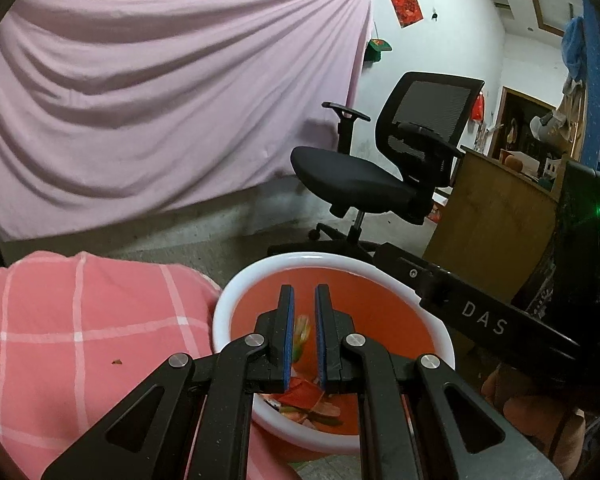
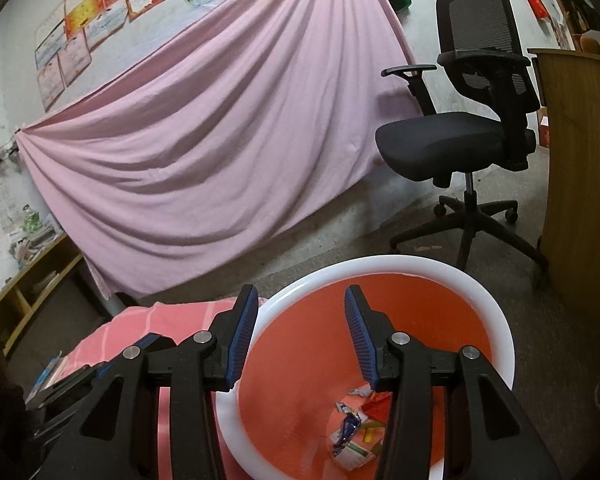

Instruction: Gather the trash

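An orange bin with a white rim (image 1: 236,292) (image 2: 496,304) stands beside the table with the pink checked cloth (image 1: 60,332). Several wrappers (image 1: 308,404) (image 2: 352,436) lie at its bottom. My left gripper (image 1: 304,332) hangs over the bin, its jaws a narrow gap apart; a blurred green and yellow wrapper (image 1: 301,336) shows in the gap, seemingly falling free. My right gripper (image 2: 300,336) is open and empty over the bin's left rim. The right gripper's black body (image 1: 480,316) crosses the left wrist view at right.
A black office chair (image 1: 384,168) (image 2: 460,136) stands behind the bin. A wooden desk (image 1: 492,220) (image 2: 580,168) is to the right. A pink sheet (image 1: 160,92) (image 2: 204,140) hangs on the far wall. A low wooden shelf (image 2: 32,284) stands at left.
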`<action>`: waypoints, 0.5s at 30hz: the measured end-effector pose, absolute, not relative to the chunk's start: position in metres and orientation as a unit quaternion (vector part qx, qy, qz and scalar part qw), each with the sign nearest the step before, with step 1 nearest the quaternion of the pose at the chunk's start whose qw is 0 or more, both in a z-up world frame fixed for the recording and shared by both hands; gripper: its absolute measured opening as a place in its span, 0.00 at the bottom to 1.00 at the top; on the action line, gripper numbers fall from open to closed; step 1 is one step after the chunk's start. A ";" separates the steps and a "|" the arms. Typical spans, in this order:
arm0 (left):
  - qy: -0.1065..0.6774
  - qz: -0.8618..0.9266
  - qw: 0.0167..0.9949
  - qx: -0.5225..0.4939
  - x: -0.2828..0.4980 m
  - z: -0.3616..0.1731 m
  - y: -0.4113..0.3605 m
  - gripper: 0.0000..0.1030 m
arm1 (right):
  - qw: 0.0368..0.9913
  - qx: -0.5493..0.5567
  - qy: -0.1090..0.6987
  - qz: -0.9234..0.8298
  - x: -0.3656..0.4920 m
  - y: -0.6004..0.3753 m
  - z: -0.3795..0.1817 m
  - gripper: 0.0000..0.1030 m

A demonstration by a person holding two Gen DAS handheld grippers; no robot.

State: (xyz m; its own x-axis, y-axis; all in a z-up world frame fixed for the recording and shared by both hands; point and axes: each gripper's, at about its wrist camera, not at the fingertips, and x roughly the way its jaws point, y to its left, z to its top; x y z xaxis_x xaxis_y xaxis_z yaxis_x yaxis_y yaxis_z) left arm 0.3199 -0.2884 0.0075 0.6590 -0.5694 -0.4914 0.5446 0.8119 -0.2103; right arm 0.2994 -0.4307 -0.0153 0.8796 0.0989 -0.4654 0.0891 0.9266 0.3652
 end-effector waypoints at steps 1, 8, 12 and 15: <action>0.278 -0.305 0.910 -0.023 0.320 0.008 -0.287 0.07 | 0.950 0.191 0.246 0.003 0.300 -0.430 -0.015 0.42; 0.273 -0.297 0.915 -0.027 0.319 0.011 -0.279 0.08 | 0.951 0.189 0.246 0.002 0.299 -0.431 -0.016 0.43; 0.268 -0.290 0.918 -0.026 0.319 0.015 -0.274 0.08 | 0.951 0.188 0.245 0.002 0.298 -0.431 -0.015 0.43; 0.264 -0.285 0.921 -0.025 0.316 0.018 -0.270 0.08 | 0.952 0.184 0.245 0.003 0.298 -0.430 -0.015 0.43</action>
